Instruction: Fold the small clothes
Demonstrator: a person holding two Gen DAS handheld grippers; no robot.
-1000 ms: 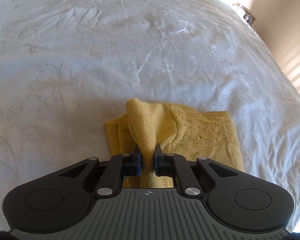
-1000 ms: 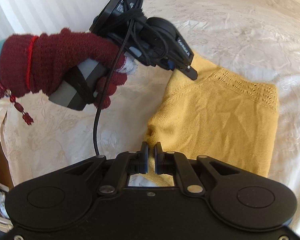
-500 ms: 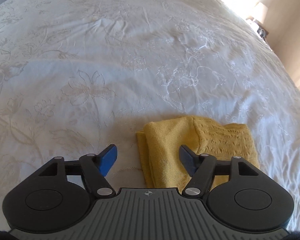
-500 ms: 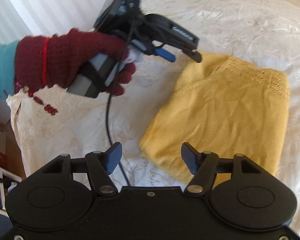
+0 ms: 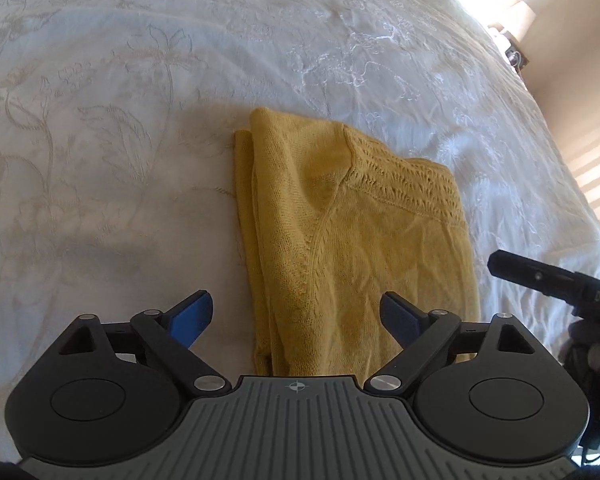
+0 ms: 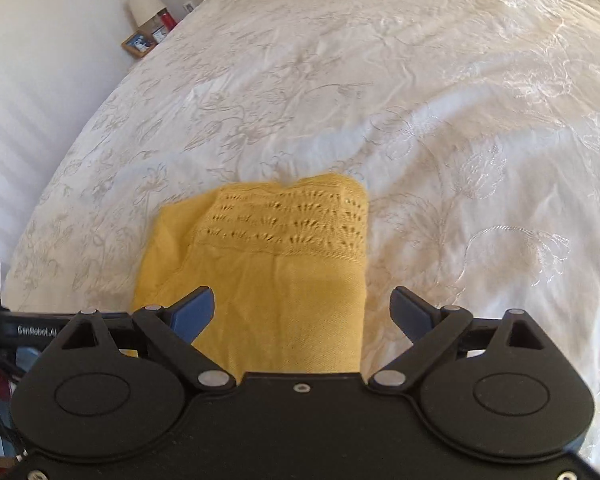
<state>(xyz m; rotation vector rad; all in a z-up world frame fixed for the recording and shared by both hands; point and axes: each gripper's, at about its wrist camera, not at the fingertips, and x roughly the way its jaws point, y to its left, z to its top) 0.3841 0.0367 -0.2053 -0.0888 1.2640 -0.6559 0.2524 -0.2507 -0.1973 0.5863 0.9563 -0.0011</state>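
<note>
A small yellow knitted garment lies folded flat on the white embroidered bedspread; its lacy band is at the far right end. My left gripper hovers over its near edge, jaws opening wide, blue pads clear of the cloth. In the right wrist view the same garment lies under my right gripper, whose jaws are also opening with nothing pinched between them. The right gripper's black finger shows at the right edge of the left wrist view. Part of the left gripper's body shows at the left edge of the right wrist view.
The bedspread stretches far beyond the garment on all sides. A bedside table with a lamp, a picture frame and a red can stands at the far left corner. Another lamp stands by the sunlit wall.
Both grippers let go of the yellow garment and opened wide. The lifted fold dropped flat onto the bed. The right gripper swung round to face the garment's lacy band.
</note>
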